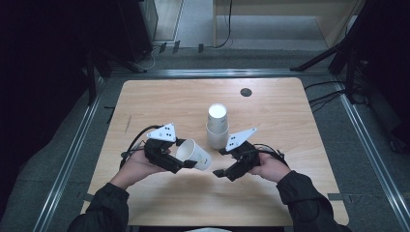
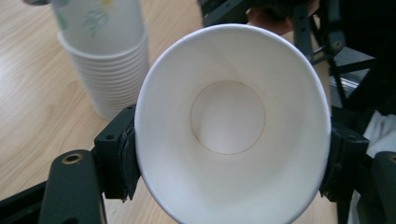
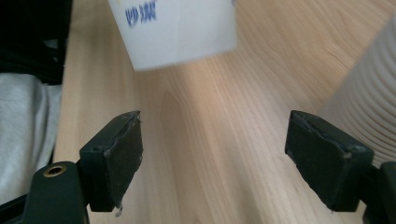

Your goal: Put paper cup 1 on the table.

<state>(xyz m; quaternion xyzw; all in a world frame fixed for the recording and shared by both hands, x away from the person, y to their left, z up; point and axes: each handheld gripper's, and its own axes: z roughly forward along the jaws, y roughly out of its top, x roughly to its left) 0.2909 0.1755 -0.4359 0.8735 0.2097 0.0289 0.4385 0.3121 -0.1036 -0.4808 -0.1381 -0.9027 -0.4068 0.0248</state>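
Smooth white paper cup (image 2: pixel 229 116) squeezed oval in left gripper (image 1: pixel 181 162), right gripper (image 3: pixel 215 158) wide, empty

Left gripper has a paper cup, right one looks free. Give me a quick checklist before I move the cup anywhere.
1. Left gripper grip: fingers press both sides of the single paper cup, squeezing its mouth oval. Ok.
2. Cup empty: inside it is clean and white to the bottom. Ok.
3. Cup attitude: on its side, off the table. Ok.
4. Right gripper: fingers wide apart, bare wood between them. Ok.
5. Cup stack: upright on the table just behind the right gripper. Ok.
6. Clearance between held cup's base and right gripper: close; whether they touch, cannot tell.
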